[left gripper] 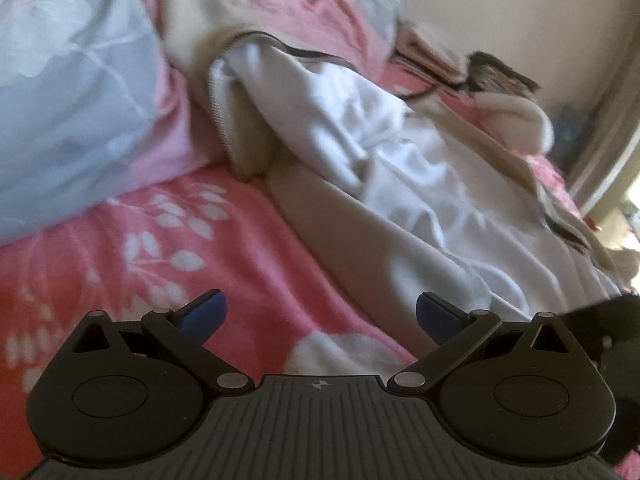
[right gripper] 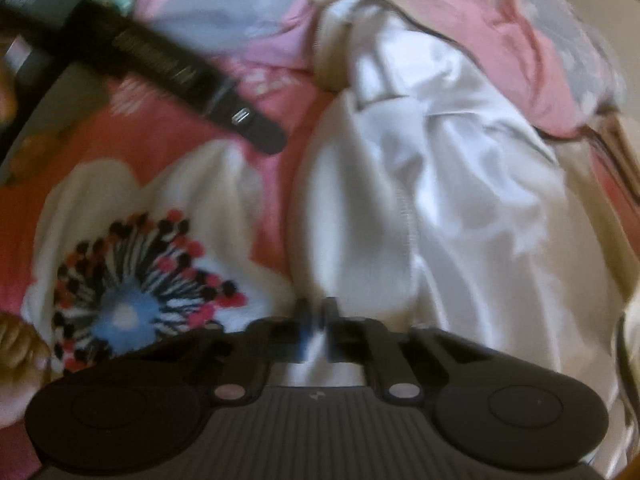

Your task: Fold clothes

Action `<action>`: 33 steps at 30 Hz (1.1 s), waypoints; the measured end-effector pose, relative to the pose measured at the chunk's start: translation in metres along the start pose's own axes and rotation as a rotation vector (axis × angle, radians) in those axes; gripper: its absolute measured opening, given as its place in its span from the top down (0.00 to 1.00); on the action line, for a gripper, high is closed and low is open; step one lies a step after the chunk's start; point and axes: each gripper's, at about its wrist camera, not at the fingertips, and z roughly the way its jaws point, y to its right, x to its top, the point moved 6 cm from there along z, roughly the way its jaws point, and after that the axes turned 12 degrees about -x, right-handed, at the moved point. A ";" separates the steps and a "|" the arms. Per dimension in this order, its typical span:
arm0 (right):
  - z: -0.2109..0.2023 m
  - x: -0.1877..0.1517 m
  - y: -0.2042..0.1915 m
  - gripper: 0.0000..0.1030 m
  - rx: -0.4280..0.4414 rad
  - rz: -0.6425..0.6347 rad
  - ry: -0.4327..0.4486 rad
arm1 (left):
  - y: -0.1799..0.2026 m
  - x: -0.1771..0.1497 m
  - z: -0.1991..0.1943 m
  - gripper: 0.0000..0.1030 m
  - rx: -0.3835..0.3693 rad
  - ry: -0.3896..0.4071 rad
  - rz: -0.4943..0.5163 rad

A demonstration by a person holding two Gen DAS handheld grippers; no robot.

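Observation:
A cream-white zip-up jacket (left gripper: 380,152) lies crumpled on a pink floral bedsheet (left gripper: 140,260), its satin lining turned up and its zipper edge (left gripper: 218,108) toward the pillow. My left gripper (left gripper: 320,308) hovers open over the sheet, beside the jacket's near edge, with nothing between its blue pads. In the right wrist view the jacket (right gripper: 440,184) fills the middle and right. My right gripper (right gripper: 318,312) is shut on a fold of its white fabric at the near edge. The left gripper's black body (right gripper: 180,76) reaches in from the upper left there.
A blue and pink pillow (left gripper: 60,100) lies to the left of the jacket. Folded items (left gripper: 460,64) are stacked by the wall at the back. A big printed flower (right gripper: 132,280) marks the sheet. A person's fingers (right gripper: 20,344) show at the left edge.

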 end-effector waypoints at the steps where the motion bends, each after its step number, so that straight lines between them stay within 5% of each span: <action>1: -0.004 0.000 0.005 0.97 0.003 0.026 -0.002 | 0.000 0.001 0.000 0.01 -0.033 0.001 -0.024; 11: -0.066 -0.021 0.054 0.97 0.158 0.203 -0.071 | -0.004 0.006 -0.004 0.01 -0.036 0.009 -0.039; 19: -0.063 -0.069 0.038 0.97 0.138 0.006 -0.180 | 0.001 0.012 -0.009 0.01 0.110 0.063 0.171; 23: -0.062 -0.070 0.033 0.94 0.140 0.000 -0.159 | 0.002 0.024 0.002 0.01 0.174 0.090 0.290; 28: -0.094 -0.052 0.043 0.72 0.165 -0.037 -0.059 | -0.002 0.042 0.020 0.01 0.204 0.095 0.396; 33: -0.107 -0.017 0.036 0.67 0.217 -0.066 0.089 | -0.009 0.048 0.032 0.07 0.197 0.083 0.396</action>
